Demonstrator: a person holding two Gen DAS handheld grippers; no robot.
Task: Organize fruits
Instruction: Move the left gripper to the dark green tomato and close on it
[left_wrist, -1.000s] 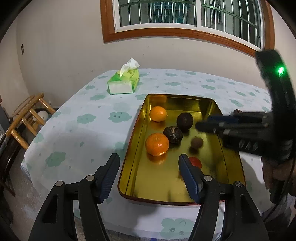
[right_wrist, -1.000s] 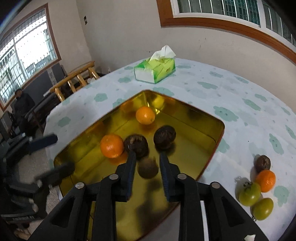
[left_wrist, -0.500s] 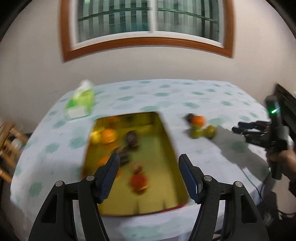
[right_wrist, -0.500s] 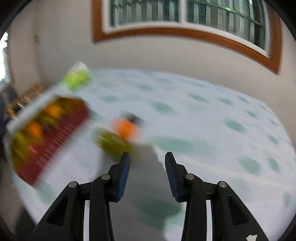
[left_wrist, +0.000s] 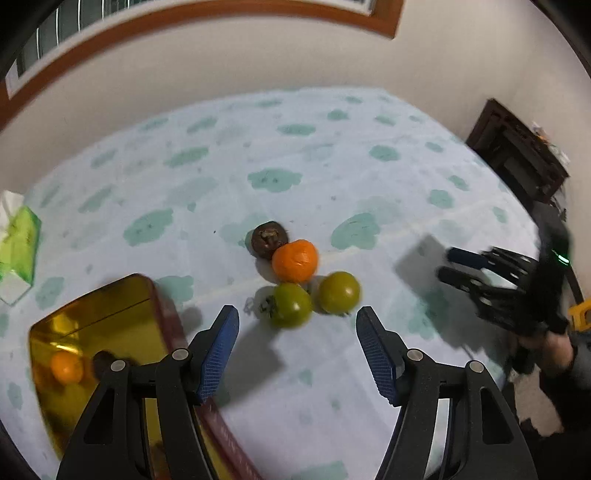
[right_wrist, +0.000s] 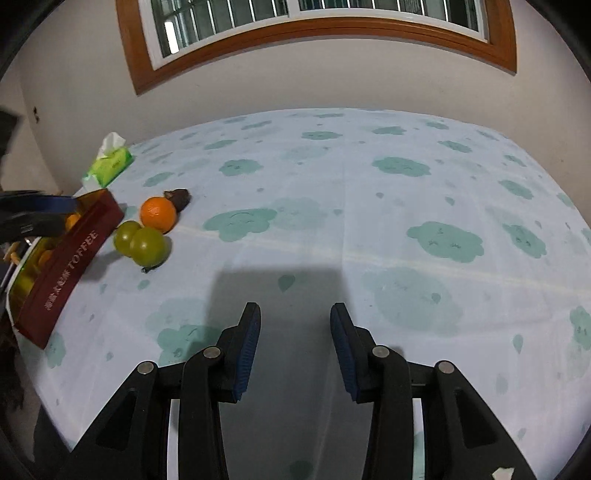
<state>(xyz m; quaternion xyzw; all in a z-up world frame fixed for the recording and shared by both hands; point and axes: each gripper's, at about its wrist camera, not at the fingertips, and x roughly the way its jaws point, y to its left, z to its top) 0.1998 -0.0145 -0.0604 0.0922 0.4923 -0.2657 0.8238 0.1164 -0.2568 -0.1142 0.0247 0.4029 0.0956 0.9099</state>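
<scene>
With some fruit already in the gold tin (left_wrist: 92, 325), we hover our left tool (left_wrist: 297, 345) and right tool (right_wrist: 295, 341) released and empty, while four fruits (left_wrist: 295, 260) sit clustered on the table (left_wrist: 332, 166) beside it.

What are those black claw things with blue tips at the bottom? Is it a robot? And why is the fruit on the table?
No robot: a person holds two grabber tools, each with a camera looking along its fingers. One picture is from the left gripper, the other from the right gripper. Both are open and hold nothing. On the cloud-patterned tablecloth sit an orange, two green fruits and a dark brown fruit, touching each other. Beside them is a golden tin with more fruit inside, and a green tissue box.
</scene>
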